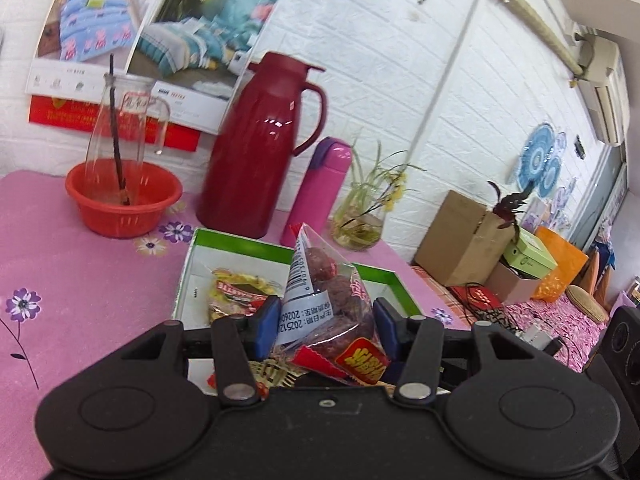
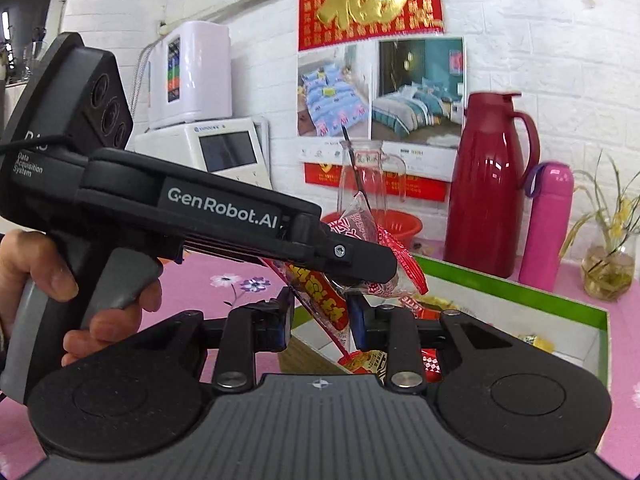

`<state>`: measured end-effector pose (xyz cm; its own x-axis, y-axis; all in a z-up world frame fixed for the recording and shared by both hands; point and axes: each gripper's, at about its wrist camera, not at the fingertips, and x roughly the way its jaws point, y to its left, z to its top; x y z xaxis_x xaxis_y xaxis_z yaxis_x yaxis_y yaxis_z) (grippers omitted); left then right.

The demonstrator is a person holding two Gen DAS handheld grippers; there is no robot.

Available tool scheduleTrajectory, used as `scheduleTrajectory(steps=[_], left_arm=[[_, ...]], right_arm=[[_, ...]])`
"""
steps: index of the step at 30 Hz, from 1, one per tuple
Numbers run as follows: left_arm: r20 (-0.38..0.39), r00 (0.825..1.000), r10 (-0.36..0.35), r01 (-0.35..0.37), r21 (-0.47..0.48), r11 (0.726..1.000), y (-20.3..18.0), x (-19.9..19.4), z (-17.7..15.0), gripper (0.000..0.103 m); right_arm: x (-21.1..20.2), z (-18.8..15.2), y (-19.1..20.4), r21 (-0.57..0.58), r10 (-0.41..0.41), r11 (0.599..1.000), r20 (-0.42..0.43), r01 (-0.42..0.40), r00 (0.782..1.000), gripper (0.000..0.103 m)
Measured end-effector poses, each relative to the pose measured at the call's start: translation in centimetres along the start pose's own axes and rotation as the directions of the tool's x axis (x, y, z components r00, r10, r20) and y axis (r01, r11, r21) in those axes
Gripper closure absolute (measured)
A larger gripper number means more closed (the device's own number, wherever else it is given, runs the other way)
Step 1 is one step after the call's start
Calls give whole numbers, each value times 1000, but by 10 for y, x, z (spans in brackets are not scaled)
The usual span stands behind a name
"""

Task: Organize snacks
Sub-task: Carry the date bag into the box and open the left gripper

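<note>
Two grippers, two snack packs in grasp

Two grippers in play, one pack each. Left gripper [image 1: 325, 325]: blue pads clamped on a clear pack of dark red fruit pieces [image 1: 332, 304], barcode label facing the camera, pack held just above the green-rimmed box [image 1: 394, 280]. The right wrist view shows the same gripper from the side, a hand [image 2: 60, 280] on its handle.

Right gripper [image 2: 320, 322]: jaws partly closed around a long red-and-yellow snack stick [image 2: 320, 300], which runs diagonally between the pads; contact on both sides can't be confirmed, the pads are partly hidden.

Box contents, counted from the left wrist view: one yellow-red wrapped snack [image 1: 234, 290] lying inside (at least one more wrapper under the gripper, mostly hidden). Box sits on the pink floral tablecloth [image 1: 80, 272].

Behind the box, one each:
- red thermos jug [image 1: 264, 148]
- pink flask [image 1: 318, 192], just beside the jug
- red plastic basin [image 1: 120, 200] with a glass pitcher [image 1: 120, 132] standing in it
- glass vase with a green plant [image 1: 360, 224]
</note>
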<state>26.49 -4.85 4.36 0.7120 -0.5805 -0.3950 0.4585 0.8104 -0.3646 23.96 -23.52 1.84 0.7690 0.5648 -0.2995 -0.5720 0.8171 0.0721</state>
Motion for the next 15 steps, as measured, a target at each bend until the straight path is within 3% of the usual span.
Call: scheduleTrajectory(steps=[3, 4, 5, 6, 7, 10, 15], left_arm=[[-21, 1000, 16, -16, -6, 1000, 17, 18, -1, 84], [-34, 999, 26, -26, -6, 1000, 21, 24, -2, 74], [-48, 998, 50, -50, -5, 999, 24, 30, -3, 62], [-58, 995, 78, -78, -3, 997, 26, 33, -5, 31], [-62, 993, 97, -97, 0, 995, 28, 34, -8, 13], [-61, 992, 107, -106, 21, 994, 30, 32, -13, 9], [-53, 993, 107, -107, 8, 994, 25, 18, -13, 9]], right_arm=[[22, -5, -7, -5, -8, 1000, -29, 8, 1000, 52], [30, -8, -9, -8, -11, 1000, -43, 10, 999, 51], [38, -10, -10, -11, -19, 1000, -64, 19, 998, 50], [43, -13, -10, -15, -32, 999, -81, 31, 996, 42], [46, -16, -11, -18, -53, 999, -90, 52, 995, 33], [41, -24, -14, -15, -63, 998, -66, 62, 996, 11], [26, -21, -14, -1, -47, 999, -60, 48, 997, 6]])
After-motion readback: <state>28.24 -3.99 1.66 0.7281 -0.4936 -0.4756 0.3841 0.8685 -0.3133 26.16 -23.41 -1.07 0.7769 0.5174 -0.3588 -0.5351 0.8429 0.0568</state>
